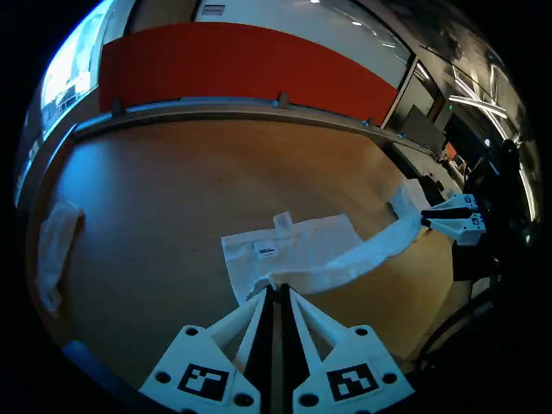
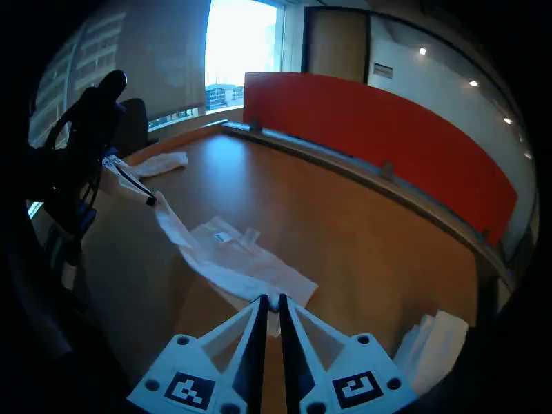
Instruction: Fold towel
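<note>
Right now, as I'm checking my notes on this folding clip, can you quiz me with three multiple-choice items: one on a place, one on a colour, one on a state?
1. Where does the white cloth towel mostly lie?
A. on the brown wooden table
B. on the floor
C. over a chair

2. What colour is the long divider panel behind the table?
A. blue
B. red
C. green

3. How is the left gripper?
A. wide open, apart from the towel
B. shut on the towel's edge
C. shut on a cup

Answers: 1 A, its flat part spreads on the table top. 2 B, the panel is plainly red. 3 B, its fingers meet on the towel's bunched edge.
</note>
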`<state>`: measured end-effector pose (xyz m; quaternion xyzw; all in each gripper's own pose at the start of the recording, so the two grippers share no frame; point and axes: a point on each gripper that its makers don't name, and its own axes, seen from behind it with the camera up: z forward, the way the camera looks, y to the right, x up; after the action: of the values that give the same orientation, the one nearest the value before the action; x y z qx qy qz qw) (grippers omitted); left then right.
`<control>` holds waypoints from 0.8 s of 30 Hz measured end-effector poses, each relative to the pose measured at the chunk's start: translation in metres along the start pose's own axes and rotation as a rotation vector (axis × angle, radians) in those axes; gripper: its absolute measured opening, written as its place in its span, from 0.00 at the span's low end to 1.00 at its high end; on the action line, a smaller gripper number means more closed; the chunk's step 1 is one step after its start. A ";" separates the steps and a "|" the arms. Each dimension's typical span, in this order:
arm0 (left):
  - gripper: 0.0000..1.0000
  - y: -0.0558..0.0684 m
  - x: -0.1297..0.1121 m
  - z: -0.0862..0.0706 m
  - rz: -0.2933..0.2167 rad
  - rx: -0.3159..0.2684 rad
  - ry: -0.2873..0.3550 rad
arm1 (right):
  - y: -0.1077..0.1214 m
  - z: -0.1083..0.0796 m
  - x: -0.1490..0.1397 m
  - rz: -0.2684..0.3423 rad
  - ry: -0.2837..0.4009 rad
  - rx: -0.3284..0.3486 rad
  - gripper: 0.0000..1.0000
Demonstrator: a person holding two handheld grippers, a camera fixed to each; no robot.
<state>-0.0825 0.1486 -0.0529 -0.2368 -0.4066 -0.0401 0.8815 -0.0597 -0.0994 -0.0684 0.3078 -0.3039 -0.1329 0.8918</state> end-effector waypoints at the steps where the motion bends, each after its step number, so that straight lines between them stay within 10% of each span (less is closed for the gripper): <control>1: 0.08 -0.002 0.001 0.004 -0.004 0.003 -0.004 | 0.002 0.004 -0.001 -0.003 -0.006 0.000 0.12; 24: 0.10 -0.033 -0.011 0.072 -0.051 0.029 -0.077 | 0.023 0.063 -0.035 0.030 -0.102 0.022 0.12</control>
<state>-0.1485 0.1505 -0.0083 -0.2148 -0.4465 -0.0476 0.8673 -0.1255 -0.0959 -0.0307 0.3058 -0.3549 -0.1318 0.8736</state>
